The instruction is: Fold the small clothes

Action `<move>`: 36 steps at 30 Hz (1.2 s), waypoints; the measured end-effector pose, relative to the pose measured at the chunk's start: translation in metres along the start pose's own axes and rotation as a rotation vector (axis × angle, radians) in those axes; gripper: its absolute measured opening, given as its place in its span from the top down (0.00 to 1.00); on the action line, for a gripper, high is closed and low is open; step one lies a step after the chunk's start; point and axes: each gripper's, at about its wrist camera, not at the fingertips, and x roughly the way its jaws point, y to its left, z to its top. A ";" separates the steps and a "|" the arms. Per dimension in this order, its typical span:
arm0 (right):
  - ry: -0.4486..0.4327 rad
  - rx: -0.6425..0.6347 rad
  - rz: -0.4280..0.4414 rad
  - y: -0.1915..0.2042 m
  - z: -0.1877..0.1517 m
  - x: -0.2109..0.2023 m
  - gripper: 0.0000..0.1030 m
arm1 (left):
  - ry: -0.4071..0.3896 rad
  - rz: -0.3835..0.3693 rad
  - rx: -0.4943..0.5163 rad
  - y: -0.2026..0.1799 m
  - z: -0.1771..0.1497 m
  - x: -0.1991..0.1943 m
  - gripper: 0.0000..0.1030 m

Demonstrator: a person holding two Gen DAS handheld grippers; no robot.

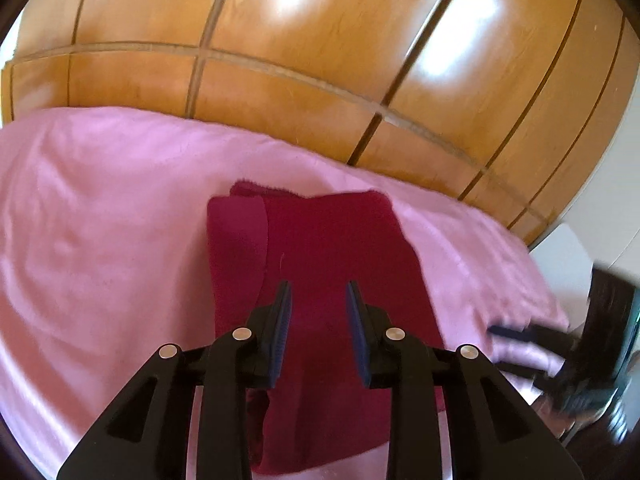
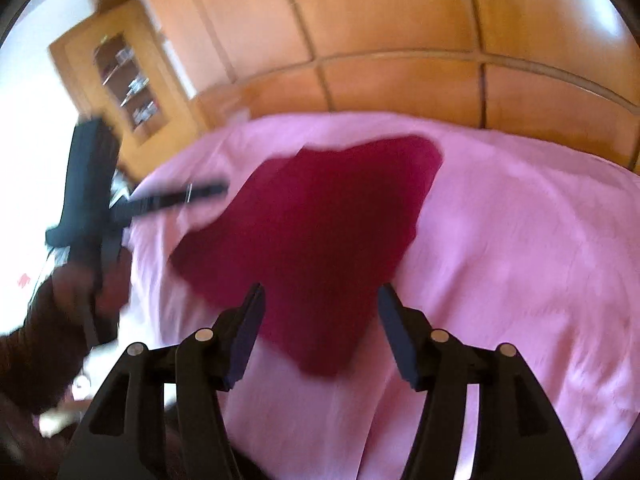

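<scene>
- Fingers of the left gripper [image 1: 319,286]: set a narrow way apart, nothing between the pads; held above the near part of the dark red garment [image 1: 320,248], with no contact to be seen.
- Fingers of the right gripper [image 2: 320,288]: parted more widely than the left pair, nothing gripped; held above the near corner of the same garment, apart from it.
- Dark red garment: laid on the pink bed cover [image 1: 100,220], roughly in the middle of it. A folded state is shown in the left wrist view, where one layer is seen lapped over another, with a lighter strip exposed along the left edge and a fuzzy hem at the far end. A broad, irregular patch with a tapered near end is shown in the right wrist view, heavily blurred.
- Pink bed cover: spread over the bed, creased, reaching to the far edge.
- Wooden wardrobe [image 1: 320,60]: panelled and glossy, set behind the bed, with bright reflections on its doors.
- Wooden shelf unit [image 2: 128,84]: seen at upper left in the right wrist view; small items on its shelves, too blurred to be identified.
- Dark sleeve [image 2: 36,360]: seen at lower left in the right wrist view.
</scene>
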 end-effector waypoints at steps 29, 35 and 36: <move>0.004 0.101 -0.056 -0.022 0.019 0.087 0.13 | -0.071 0.201 0.091 0.004 -0.029 -0.009 0.21; 0.006 0.181 0.015 -0.033 0.007 0.072 0.13 | -0.063 0.202 0.105 0.006 -0.032 -0.011 0.20; 0.007 0.189 0.020 -0.034 0.006 0.071 0.13 | -0.060 0.205 0.108 0.006 -0.032 -0.011 0.20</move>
